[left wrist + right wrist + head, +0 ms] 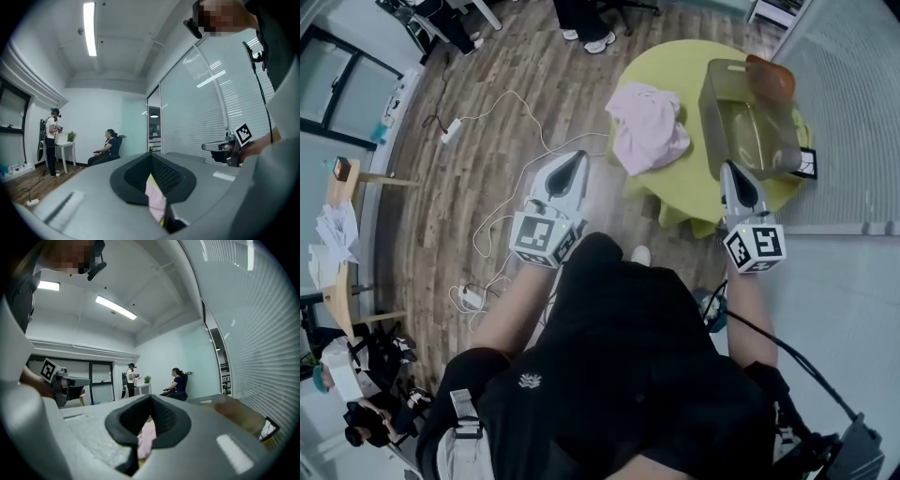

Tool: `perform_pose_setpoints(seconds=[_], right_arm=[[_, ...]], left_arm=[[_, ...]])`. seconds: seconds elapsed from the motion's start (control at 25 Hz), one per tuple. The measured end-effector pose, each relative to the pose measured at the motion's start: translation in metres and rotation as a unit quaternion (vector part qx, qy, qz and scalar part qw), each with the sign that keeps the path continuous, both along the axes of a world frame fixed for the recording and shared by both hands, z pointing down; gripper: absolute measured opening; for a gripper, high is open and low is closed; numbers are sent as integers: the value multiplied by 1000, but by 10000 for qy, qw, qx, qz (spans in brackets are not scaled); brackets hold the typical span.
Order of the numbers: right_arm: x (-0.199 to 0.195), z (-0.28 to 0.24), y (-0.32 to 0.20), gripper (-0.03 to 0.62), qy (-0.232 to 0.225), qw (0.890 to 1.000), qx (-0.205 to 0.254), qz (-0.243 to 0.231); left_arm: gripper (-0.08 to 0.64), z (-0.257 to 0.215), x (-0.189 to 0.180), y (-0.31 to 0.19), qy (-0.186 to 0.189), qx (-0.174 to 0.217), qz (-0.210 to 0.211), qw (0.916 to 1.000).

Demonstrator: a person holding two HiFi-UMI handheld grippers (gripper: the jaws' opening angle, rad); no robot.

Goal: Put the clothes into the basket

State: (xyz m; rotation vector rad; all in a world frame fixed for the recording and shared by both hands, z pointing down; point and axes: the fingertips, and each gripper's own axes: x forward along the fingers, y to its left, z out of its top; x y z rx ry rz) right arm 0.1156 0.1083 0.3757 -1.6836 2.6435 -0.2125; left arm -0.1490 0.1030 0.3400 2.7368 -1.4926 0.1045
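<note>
The pink garment [647,127], heaped on the table [675,192], looks soft, light and limp; pinch a raised fold. Left hand-held gripper [577,156] and right hand-held gripper [730,168]: clenched, empty.

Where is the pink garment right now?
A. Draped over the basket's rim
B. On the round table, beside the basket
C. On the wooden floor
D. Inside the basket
B: in the head view the pink garment lies crumpled on the yellow-green table, to the left of the basket and not inside it.
</note>
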Motion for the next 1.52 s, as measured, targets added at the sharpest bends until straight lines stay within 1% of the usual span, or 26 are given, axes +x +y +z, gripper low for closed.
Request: perform_pose_setpoints(seconds=[0.16, 0.24, 0.32, 0.4, 0.56, 0.68, 0.8, 0.92, 1.12, 1.24, 1.36, 1.4, 1.52], right_arm=[[-4, 11, -22, 0, -71, 9999, -89, -30], [-6, 14, -29, 0, -106, 9999, -115, 44], [-2, 15, -36, 0, -70, 9996, -25, 264], [4, 15, -46, 0, -28, 9988, 77, 488], [1, 14, -78, 0, -32, 9985, -9, 551], [-8, 20, -107, 0, 2, 9984, -144, 551], [-19, 30, -137, -1, 125, 9977, -159, 648], [-34, 33, -169, 0, 209, 9970, -223, 716], [-51, 49, -214, -2, 366, 9949, -470, 811], [-50, 58, -235, 0, 482, 9931, -630, 868], [-50, 64, -251, 0, 549, 9914, -765, 906], [-51, 67, -255, 0, 550, 9909, -811, 922], [-59, 75, -263, 0, 522, 9897, -940, 943]], left_arm=[[6, 17, -6, -22, -75, -212, -125, 9997], [6, 18, -5, -32, -223, -121, -52, 9997], [6, 19, 1, -46, -330, -59, 30, 9994], [6, 19, 7, -63, -309, -44, 116, 9994], [6, 15, 10, -108, -235, 39, 287, 9993], [6, 23, 11, -144, -194, -93, 450, 9988], [6, 37, 10, -180, -156, -131, 629, 9978], [6, 45, 9, -217, -122, -301, 798, 9963], [6, 63, 6, -273, -16, -368, 1087, 9934], [6, 78, 13, -297, -2, -481, 1339, 9898], [6, 99, 18, -315, -32, -811, 1489, 9855], [6, 103, 22, -319, -33, -854, 1543, 9843], [6, 102, 35, -324, -14, -683, 1761, 9820]])
